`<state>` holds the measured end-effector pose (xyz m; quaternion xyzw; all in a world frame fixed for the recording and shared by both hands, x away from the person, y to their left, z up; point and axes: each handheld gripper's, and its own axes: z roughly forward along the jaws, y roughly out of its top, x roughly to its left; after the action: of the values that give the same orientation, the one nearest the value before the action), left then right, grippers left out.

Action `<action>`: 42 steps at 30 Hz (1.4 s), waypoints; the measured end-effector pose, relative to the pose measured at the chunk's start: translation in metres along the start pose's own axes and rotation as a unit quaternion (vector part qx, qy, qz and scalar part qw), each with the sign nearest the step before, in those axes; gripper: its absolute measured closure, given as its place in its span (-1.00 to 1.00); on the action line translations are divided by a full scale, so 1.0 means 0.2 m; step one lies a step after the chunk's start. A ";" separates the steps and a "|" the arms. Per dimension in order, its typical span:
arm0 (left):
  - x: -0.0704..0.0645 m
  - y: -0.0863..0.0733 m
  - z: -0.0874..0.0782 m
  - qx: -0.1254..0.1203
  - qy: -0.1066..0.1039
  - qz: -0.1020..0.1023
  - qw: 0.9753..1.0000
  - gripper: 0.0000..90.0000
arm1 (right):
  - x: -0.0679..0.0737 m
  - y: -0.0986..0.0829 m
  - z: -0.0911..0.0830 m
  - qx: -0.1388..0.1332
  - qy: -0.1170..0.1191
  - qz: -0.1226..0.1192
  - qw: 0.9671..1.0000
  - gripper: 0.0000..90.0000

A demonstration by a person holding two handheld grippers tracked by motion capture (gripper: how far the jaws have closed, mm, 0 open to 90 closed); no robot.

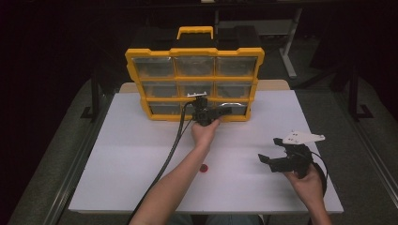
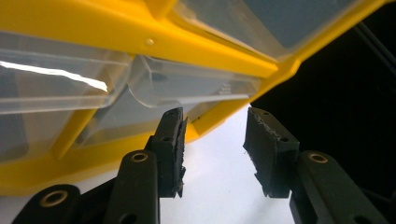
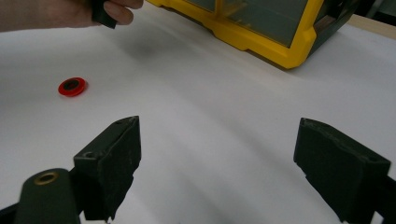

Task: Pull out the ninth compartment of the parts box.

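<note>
We hold the left gripper (image 1: 224,111) with jaws apart at the bottom right drawer (image 2: 187,86) of the yellow drawer box (image 1: 194,51), probably to pull it out. The right gripper (image 1: 268,159) waits wide open and empty above the white table (image 1: 117,154). The small red ring (image 3: 72,86) lies on the table, well apart from the box.

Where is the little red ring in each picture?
High view: the small red ring with a dark middle lies on the white table, near the person's left forearm.
Left gripper view: not in it.
Right gripper view: upper left.
Shared landmark: the yellow organizer with clear drawers.
</note>
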<state>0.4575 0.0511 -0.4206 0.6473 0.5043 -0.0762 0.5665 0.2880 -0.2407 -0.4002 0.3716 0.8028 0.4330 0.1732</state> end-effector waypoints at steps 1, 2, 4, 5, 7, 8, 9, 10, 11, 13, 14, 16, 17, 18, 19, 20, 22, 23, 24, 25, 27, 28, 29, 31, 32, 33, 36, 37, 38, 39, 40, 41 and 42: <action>0.00 0.00 0.00 -0.004 0.001 -0.004 1.000 0.32 | 0.00 0.00 0.00 0.000 0.000 0.000 1.000 -0.69; 0.00 0.00 0.00 -0.006 0.002 -0.006 1.000 0.34 | 0.00 0.00 0.00 0.000 0.000 0.002 1.000 -0.69; 0.00 0.01 0.00 -0.012 0.002 -0.012 1.000 0.35 | 0.00 0.00 0.00 0.002 0.002 0.001 1.000 -0.69; 0.01 0.01 0.01 -0.012 0.004 -0.014 1.000 0.38 | 0.01 0.00 0.00 0.002 0.003 0.001 1.000 -0.69; 0.01 0.00 0.01 -0.017 0.006 -0.023 1.000 0.39 | 0.01 0.00 0.00 0.003 0.003 -0.001 1.000 -0.69; 0.01 0.00 0.02 -0.018 0.008 -0.024 1.000 0.41 | 0.01 0.00 0.00 0.002 0.003 -0.001 1.000 -0.69; 0.02 0.00 0.02 -0.020 0.007 -0.024 0.999 0.49 | 0.01 0.00 0.00 0.000 0.002 0.001 1.000 -0.69; 0.02 0.00 0.02 -0.020 0.007 -0.024 0.999 0.52 | 0.01 0.00 0.00 0.000 0.002 0.001 1.000 -0.69; 0.02 0.00 0.02 -0.021 0.007 -0.028 0.999 0.52 | 0.01 0.00 0.00 0.001 0.003 0.000 1.000 -0.69; 0.02 0.00 0.03 -0.023 0.003 -0.031 0.999 0.54 | 0.01 0.00 0.00 0.000 0.002 0.000 1.000 -0.69; 0.02 0.00 0.03 -0.025 0.004 -0.034 0.999 0.55 | 0.01 0.00 0.00 0.001 0.003 -0.002 1.000 -0.69; 0.02 -0.01 0.04 -0.027 0.003 -0.037 0.999 0.56 | 0.01 0.00 0.00 0.001 0.003 -0.002 1.000 -0.69; 0.02 -0.01 0.04 -0.028 0.003 -0.039 0.999 0.57 | 0.01 0.00 0.00 0.001 0.004 -0.003 1.000 -0.69; 0.01 -0.01 0.04 -0.029 0.001 -0.045 0.999 0.57 | 0.01 0.00 0.00 0.001 0.004 -0.002 1.000 -0.69; 0.01 -0.01 0.04 -0.029 0.001 -0.046 0.999 0.57 | 0.01 0.00 0.00 0.001 0.004 -0.001 1.000 -0.69; 0.01 -0.01 0.05 -0.029 0.000 -0.044 0.999 0.57 | 0.01 0.00 0.00 0.000 0.004 -0.001 1.000 -0.69; 0.01 -0.01 0.05 -0.029 -0.001 -0.048 0.998 0.57 | 0.01 0.00 0.00 0.001 0.004 -0.001 1.000 -0.69; 0.01 -0.01 0.05 -0.029 -0.001 -0.048 0.998 0.57 | 0.01 0.00 0.00 0.001 0.005 -0.001 1.000 -0.69; 0.01 -0.01 0.05 -0.030 -0.001 -0.048 0.998 0.57 | 0.01 0.00 0.00 0.001 0.005 -0.003 1.000 -0.69; 0.01 -0.01 0.05 -0.031 0.000 -0.048 0.998 0.58 | 0.01 0.00 0.00 0.000 0.005 -0.005 1.000 -0.69; 0.01 -0.02 0.05 -0.032 0.000 -0.049 0.998 0.59 | 0.00 0.00 0.00 0.001 0.004 -0.001 1.000 -0.69; 0.00 -0.02 0.05 -0.030 0.003 -0.050 0.998 0.59 | 0.00 0.00 0.00 0.001 0.004 -0.001 1.000 -0.69; 0.01 -0.02 0.05 -0.032 0.001 -0.049 0.998 0.62 | 0.00 -0.01 0.00 0.000 0.003 0.001 1.000 -0.69; 0.00 -0.02 0.04 -0.032 0.003 -0.045 0.998 0.63 | 0.00 -0.01 0.00 0.001 0.003 0.002 1.000 -0.69; 0.00 -0.02 0.04 -0.032 0.003 -0.045 0.998 0.66 | 0.00 -0.01 0.00 0.001 0.004 0.001 1.000 -0.69; 0.01 -0.02 0.04 -0.033 0.000 -0.047 0.998 0.66 | 0.00 -0.01 0.00 0.001 0.004 0.001 1.000 -0.69; 0.01 -0.03 0.03 -0.036 -0.015 -0.057 0.998 0.66 | 0.00 -0.01 0.00 0.002 0.004 -0.001 1.000 -0.69; 0.01 -0.03 0.02 -0.033 -0.012 -0.056 0.998 0.66 | 0.00 -0.01 0.00 0.003 0.004 -0.001 1.000 -0.69; 0.00 -0.03 0.02 -0.031 -0.014 -0.055 0.998 0.66 | 0.00 -0.01 0.00 0.003 0.003 -0.001 1.000 -0.69; 0.00 -0.03 0.02 -0.032 -0.015 -0.056 0.998 0.66 | 0.00 -0.01 0.00 0.003 0.003 -0.002 1.000 -0.69; 0.00 -0.04 0.02 -0.034 -0.018 -0.057 0.998 0.66 | 0.00 -0.01 0.00 0.003 0.003 -0.002 1.000 -0.69; 0.00 -0.04 0.02 -0.033 -0.018 -0.058 0.998 0.67 | 0.00 -0.01 0.00 0.003 0.003 -0.002 1.000 -0.69; 0.00 -0.04 0.02 -0.035 -0.020 -0.060 0.997 0.69 | 0.00 -0.01 0.00 0.001 0.002 -0.002 1.000 -0.69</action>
<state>0.4538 0.0478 -0.4273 0.5941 0.5328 -0.1052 0.5934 0.2868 -0.2410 -0.4028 0.3696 0.8044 0.4322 0.1719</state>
